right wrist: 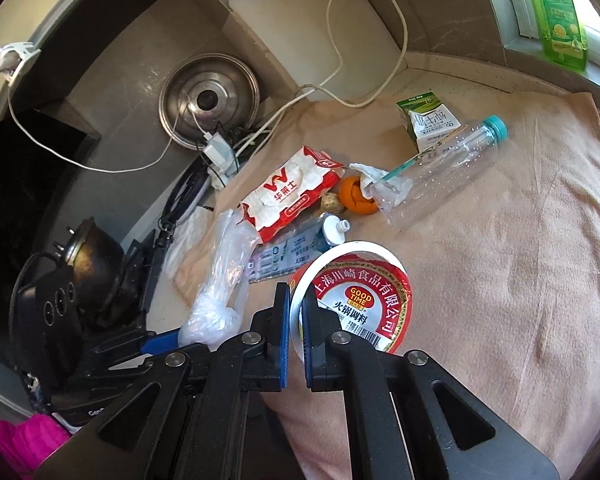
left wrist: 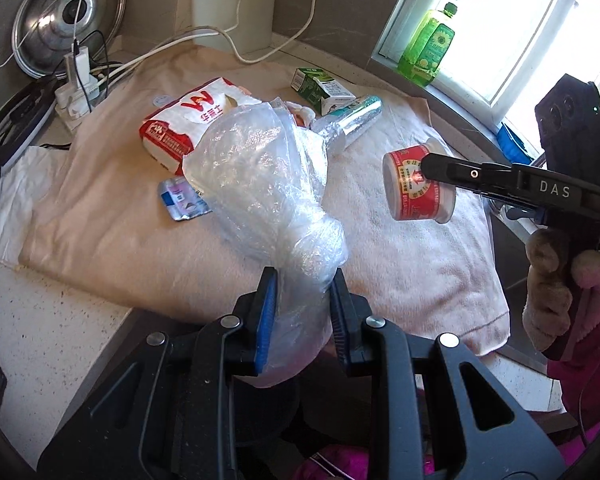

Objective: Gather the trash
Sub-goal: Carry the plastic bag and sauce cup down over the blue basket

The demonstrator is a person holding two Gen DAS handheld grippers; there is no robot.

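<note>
My left gripper (left wrist: pixel 304 304) is shut on the knotted end of a clear plastic bag (left wrist: pixel 260 168), which is lifted above the pinkish towel (left wrist: pixel 412 264). My right gripper (right wrist: pixel 296 312) is shut on the rim of a red-and-white sauce tub (right wrist: pixel 356 300), also off the towel (right wrist: pixel 520 260). The left wrist view shows the tub (left wrist: pixel 418 188) held at the right. On the towel lie a red-and-white wrapper (right wrist: pixel 292 192), a clear bottle (right wrist: pixel 440 168), a milk carton (right wrist: pixel 424 120), orange peel (right wrist: pixel 356 196) and a flattened tube (right wrist: pixel 296 248).
A steel pot lid (left wrist: pixel 66 12) and a power strip with cables (left wrist: pixel 78 92) stand at the back left. A green soap bottle (left wrist: pixel 428 44) is on the window sill. A dark pot (right wrist: pixel 96 264) sits at the left; a white board (right wrist: pixel 312 28) leans behind.
</note>
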